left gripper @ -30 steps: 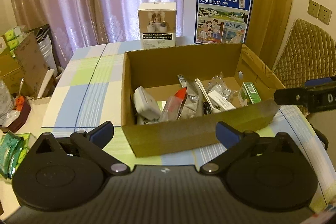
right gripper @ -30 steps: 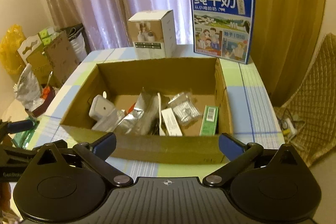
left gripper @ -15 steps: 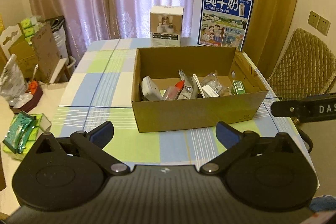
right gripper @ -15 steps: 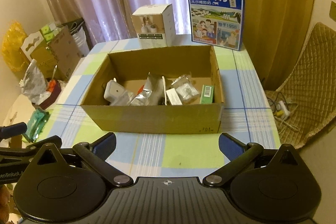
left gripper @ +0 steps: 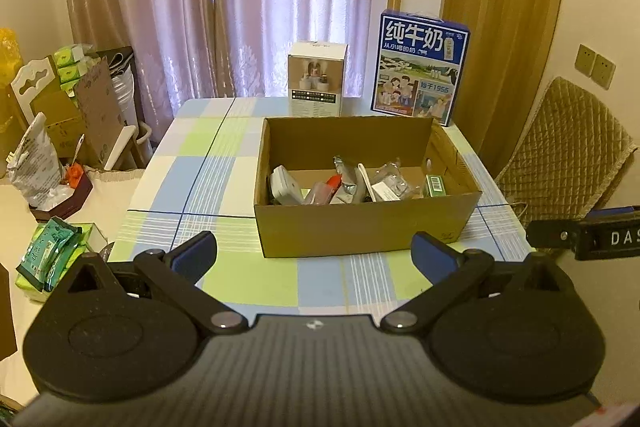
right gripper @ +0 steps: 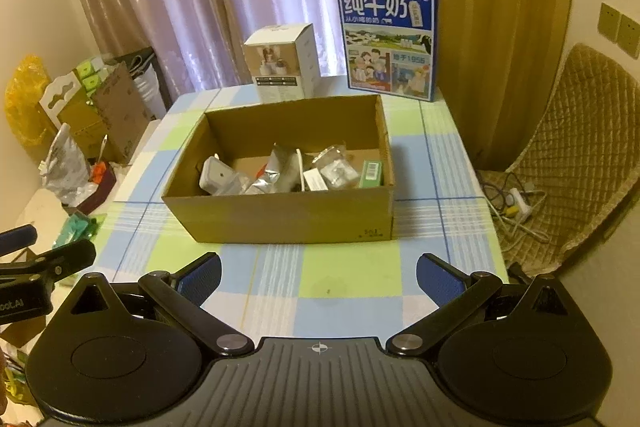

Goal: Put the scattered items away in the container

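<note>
An open cardboard box [left gripper: 360, 227] [right gripper: 280, 219] stands in the middle of the checked tablecloth [left gripper: 200, 187] [right gripper: 352, 275]. Inside lie a white adapter [left gripper: 285, 183] [right gripper: 218, 175], a silver foil pouch [left gripper: 347, 179] [right gripper: 276, 167], a clear plastic packet [left gripper: 394, 179] [right gripper: 334, 167], a white strip [right gripper: 314, 181] and a small green box [left gripper: 436, 184] [right gripper: 372, 173]. My left gripper [left gripper: 314, 253] hangs open and empty before the box's near wall. My right gripper [right gripper: 318, 273] is also open and empty, back from the box over the table's front.
A white product box [left gripper: 318, 85] [right gripper: 282, 63] and a blue milk carton case [left gripper: 418, 67] [right gripper: 388, 39] stand behind the cardboard box. A quilted chair [left gripper: 568, 147] [right gripper: 576, 155] is at the right. Cartons and green tissue packs [left gripper: 48, 259] clutter the left floor side.
Both grippers have pulled back and up from the box, which now looks smaller and farther away. Both stay open and empty; the box's contents have not moved.
</note>
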Available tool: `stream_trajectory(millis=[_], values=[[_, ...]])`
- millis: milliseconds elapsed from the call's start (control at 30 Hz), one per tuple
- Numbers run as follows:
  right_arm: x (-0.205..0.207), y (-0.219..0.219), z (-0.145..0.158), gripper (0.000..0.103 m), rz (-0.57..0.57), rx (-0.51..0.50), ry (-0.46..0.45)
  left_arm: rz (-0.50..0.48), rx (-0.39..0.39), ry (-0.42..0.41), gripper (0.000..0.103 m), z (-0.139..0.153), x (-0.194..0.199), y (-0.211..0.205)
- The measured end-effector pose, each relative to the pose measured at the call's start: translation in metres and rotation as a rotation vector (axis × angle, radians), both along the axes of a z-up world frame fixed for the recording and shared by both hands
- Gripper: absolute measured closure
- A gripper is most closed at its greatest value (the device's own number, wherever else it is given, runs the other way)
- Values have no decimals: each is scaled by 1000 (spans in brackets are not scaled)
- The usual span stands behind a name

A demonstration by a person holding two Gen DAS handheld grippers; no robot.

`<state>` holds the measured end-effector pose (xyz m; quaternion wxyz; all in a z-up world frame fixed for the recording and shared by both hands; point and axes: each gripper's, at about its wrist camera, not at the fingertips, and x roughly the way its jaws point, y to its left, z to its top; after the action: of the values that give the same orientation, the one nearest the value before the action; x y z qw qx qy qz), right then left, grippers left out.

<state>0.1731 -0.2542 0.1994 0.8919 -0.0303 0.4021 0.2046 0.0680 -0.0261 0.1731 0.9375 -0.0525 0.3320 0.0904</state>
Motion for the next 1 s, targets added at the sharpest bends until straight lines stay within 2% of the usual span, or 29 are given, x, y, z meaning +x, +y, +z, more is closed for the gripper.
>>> stream_trajectory(millis=[400, 1000], values=[[-27, 6, 10, 2, 11, -78, -55, 5, 22, -23, 1, 12, -23, -3], [-45, 19, 16, 2, 25, -53, -69, 10, 32, -24, 1, 17, -37, 5]])
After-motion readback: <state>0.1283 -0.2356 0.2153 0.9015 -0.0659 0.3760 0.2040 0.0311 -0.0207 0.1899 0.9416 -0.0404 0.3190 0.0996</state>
